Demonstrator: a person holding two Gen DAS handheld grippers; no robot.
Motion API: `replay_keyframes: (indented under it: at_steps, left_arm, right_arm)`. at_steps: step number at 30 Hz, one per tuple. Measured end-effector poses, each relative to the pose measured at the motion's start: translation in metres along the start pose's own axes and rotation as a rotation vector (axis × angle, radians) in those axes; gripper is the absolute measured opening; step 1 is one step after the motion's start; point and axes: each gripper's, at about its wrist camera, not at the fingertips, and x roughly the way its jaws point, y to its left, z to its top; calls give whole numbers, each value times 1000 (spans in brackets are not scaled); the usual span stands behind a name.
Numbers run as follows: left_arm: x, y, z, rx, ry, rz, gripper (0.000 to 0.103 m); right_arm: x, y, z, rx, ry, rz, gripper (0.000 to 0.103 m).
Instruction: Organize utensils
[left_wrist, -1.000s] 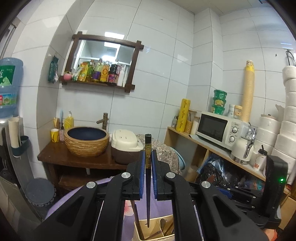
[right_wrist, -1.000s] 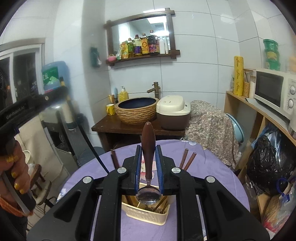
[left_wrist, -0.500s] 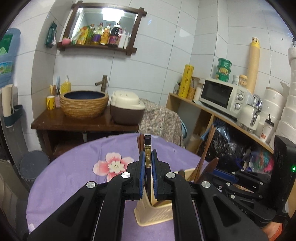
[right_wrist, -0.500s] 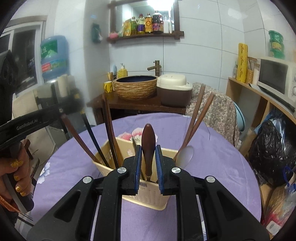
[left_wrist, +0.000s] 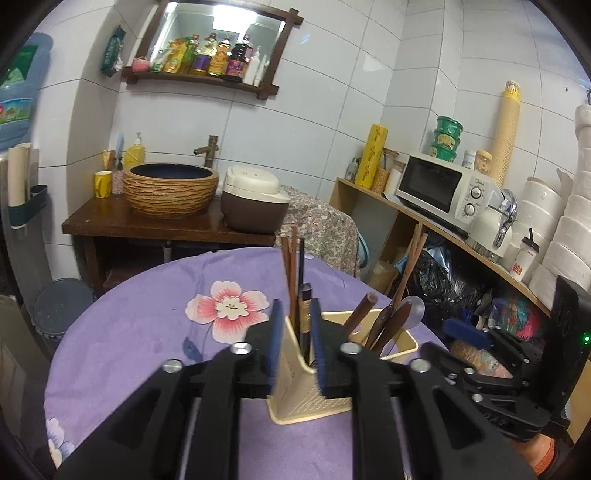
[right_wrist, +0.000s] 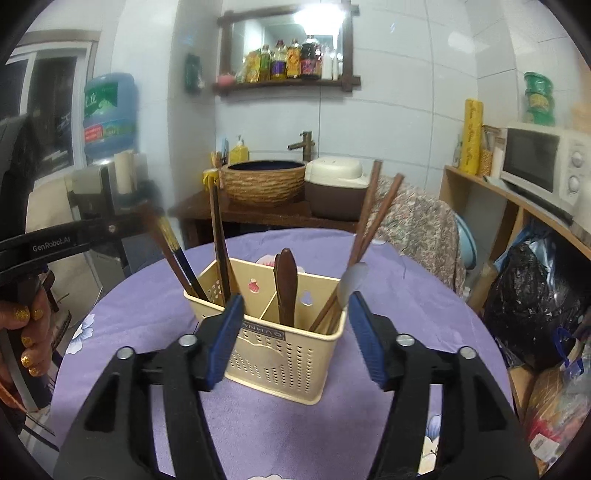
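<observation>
A cream perforated utensil caddy stands on the purple tablecloth. In it a brown-handled spoon stands upright in the middle compartment, just ahead of my right gripper, which is open wide and holds nothing. In the left wrist view my left gripper is open at the caddy's near corner. The black chopstick with a gold band stands free between its pads, inside the caddy. Brown chopsticks and a metal spoon lean in the right compartment.
The round table carries a flowered purple cloth. Behind it are a wooden stand with a woven basin and a rice cooker. A shelf with a microwave and a black bag stand at the right. A hand holds the left gripper.
Both grippers came down over the caddy and opened. The black chopstick left the left gripper and the brown-handled spoon left the right one; both now stand in the caddy.
</observation>
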Motion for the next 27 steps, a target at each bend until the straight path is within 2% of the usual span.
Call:
replay_keyframes:
  at_steps: [1, 2, 4, 5, 7, 9, 11, 15, 19, 24, 27]
  left_arm:
    - [-7, 2, -3, -3, -10, 7, 43]
    - [-16, 4, -6, -8, -25, 20, 55]
    - [-39, 8, -19, -18, -56, 62, 65]
    - [-45, 8, -24, -18, -66, 76, 75]
    - [-67, 7, -43, -5, -98, 101, 84]
    - [-89, 0, -66, 24, -131, 132, 88]
    - [-108, -8, -86, 53, -158, 149, 97]
    - [-142, -29, -127, 98, -202, 173, 98]
    - [-174, -50, -168, 95, -219, 205, 98]
    - [-204, -68, -198, 112, -237, 241, 98]
    - [-216, -75, -207, 117, -241, 259, 98]
  right_arm:
    - [-6, 0, -2, 0, -8, -1, 75]
    - [-16, -1, -8, 7, -18, -11, 85]
    - [-30, -3, -18, 25, -25, -36, 93]
    - [-38, -3, -26, 32, -17, -42, 96]
    - [-51, -2, -38, 39, -12, -40, 97]
    - [-66, 0, -55, 50, -18, -42, 97]
    - [-81, 4, -72, 62, -22, -50, 97]
    - [-116, 21, -117, 97, -41, -46, 97]
    - [-149, 40, -153, 130, -58, -31, 97]
    - [-200, 62, -187, 141, -100, -65, 97]
    - [-221, 77, -195, 106, -119, -85, 97]
